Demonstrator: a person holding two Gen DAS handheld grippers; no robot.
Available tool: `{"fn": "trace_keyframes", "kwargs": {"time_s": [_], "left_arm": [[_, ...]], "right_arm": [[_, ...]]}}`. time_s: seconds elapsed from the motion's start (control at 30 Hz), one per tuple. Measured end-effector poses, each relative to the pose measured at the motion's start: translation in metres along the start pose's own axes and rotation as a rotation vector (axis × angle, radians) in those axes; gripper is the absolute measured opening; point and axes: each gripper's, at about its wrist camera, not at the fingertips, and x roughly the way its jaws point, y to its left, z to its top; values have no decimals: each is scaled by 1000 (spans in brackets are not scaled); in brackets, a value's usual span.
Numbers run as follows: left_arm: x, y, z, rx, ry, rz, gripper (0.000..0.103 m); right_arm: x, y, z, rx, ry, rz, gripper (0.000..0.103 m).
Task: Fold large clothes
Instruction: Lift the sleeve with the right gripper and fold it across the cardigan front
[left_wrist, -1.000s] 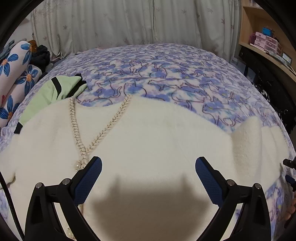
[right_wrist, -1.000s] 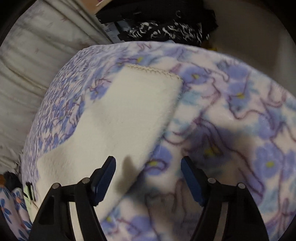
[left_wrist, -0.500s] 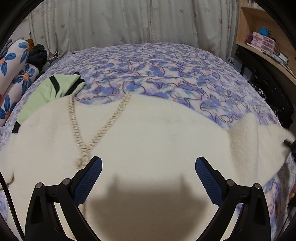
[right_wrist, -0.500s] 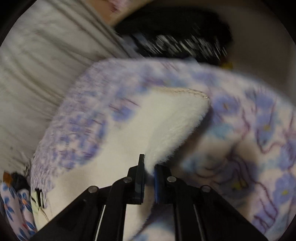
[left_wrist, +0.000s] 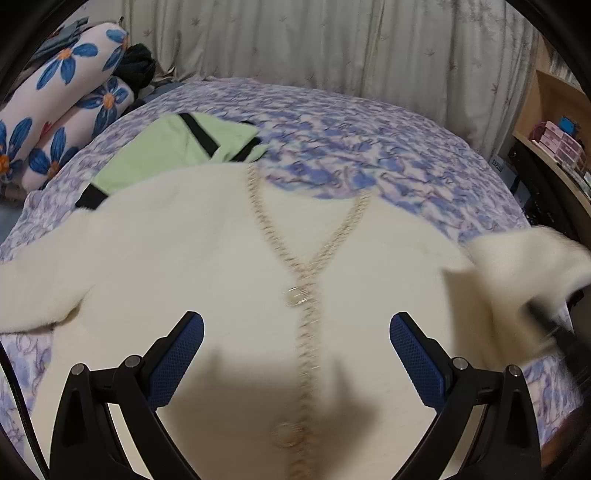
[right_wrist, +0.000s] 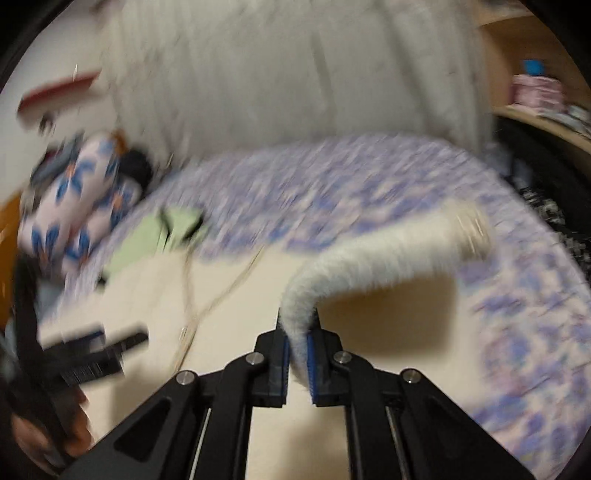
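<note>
A fluffy cream cardigan (left_wrist: 207, 258) lies face up on the bed, its braided V-neck trim and buttons (left_wrist: 295, 295) running down the middle. My left gripper (left_wrist: 297, 336) hovers open over the cardigan's chest, one finger on each side of the button line, holding nothing. My right gripper (right_wrist: 298, 354) is shut on the cardigan's sleeve (right_wrist: 369, 258), which arcs up off the bed and curls over the body. In the left wrist view that raised sleeve (left_wrist: 524, 258) shows blurred at the right edge.
A folded light-green garment with black trim (left_wrist: 177, 151) lies by the cardigan's far left shoulder. Flower-print pillows (left_wrist: 55, 110) are stacked at the left. The blue floral bedspread (left_wrist: 369, 155) stretches back to the curtains. A wooden shelf with boxes (left_wrist: 554, 136) stands at the right.
The right gripper shut on the sleeve's edge, lifted it and swung it in over the cardigan. The left gripper slid across the cardigan to the button line and stayed open.
</note>
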Motion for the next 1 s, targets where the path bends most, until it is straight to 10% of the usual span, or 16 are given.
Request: {"fn": "trace_keyframes", "kwargs": {"time_s": [0.2, 0.37, 1.0], "left_arm": [[12, 16, -16, 24, 61, -33, 100], [20, 5, -24, 36, 96, -76, 100], [-1, -101, -48, 260, 136, -198, 100]], "right_arm": [[52, 42, -52, -75, 207, -28, 19], [24, 27, -55, 23, 187, 29, 41], [-32, -43, -105, 362, 104, 48, 46]]}}
